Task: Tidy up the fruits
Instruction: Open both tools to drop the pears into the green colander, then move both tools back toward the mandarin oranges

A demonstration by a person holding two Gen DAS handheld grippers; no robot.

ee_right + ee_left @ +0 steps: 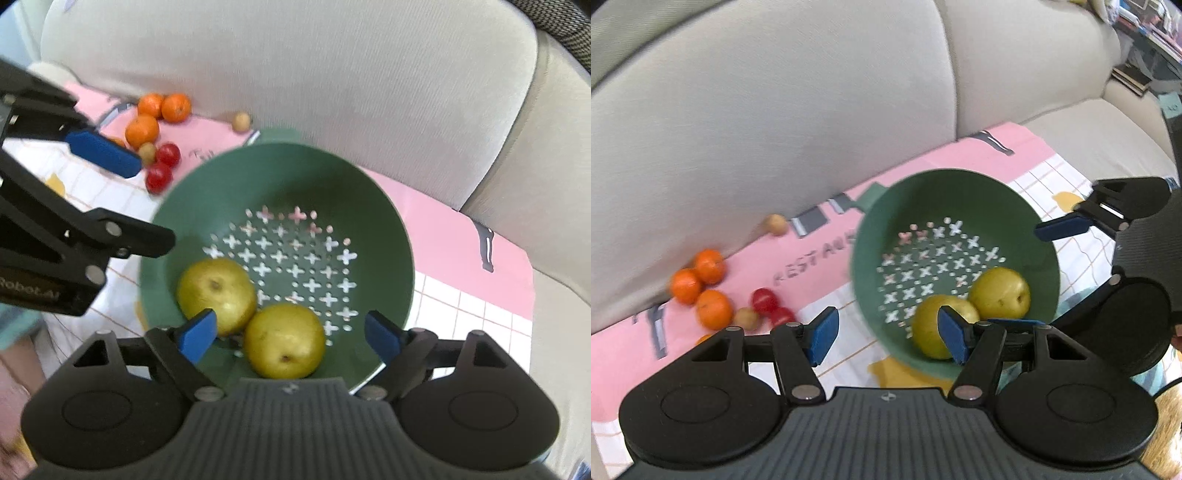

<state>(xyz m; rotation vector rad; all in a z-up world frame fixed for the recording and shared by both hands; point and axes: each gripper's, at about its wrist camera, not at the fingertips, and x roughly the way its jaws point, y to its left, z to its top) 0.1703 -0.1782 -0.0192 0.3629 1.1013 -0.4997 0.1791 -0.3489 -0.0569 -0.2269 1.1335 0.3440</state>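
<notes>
In green colander | two pears | right jaws apart, empty

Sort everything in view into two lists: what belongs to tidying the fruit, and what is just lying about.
Part of the job:
- green colander
- two yellow-green pears inside it
- oranges
- red cherry tomatoes
- small tan fruits
- left gripper and right gripper, both open and empty

Just lying about:
- pink printed cloth
- sofa cushions
</notes>
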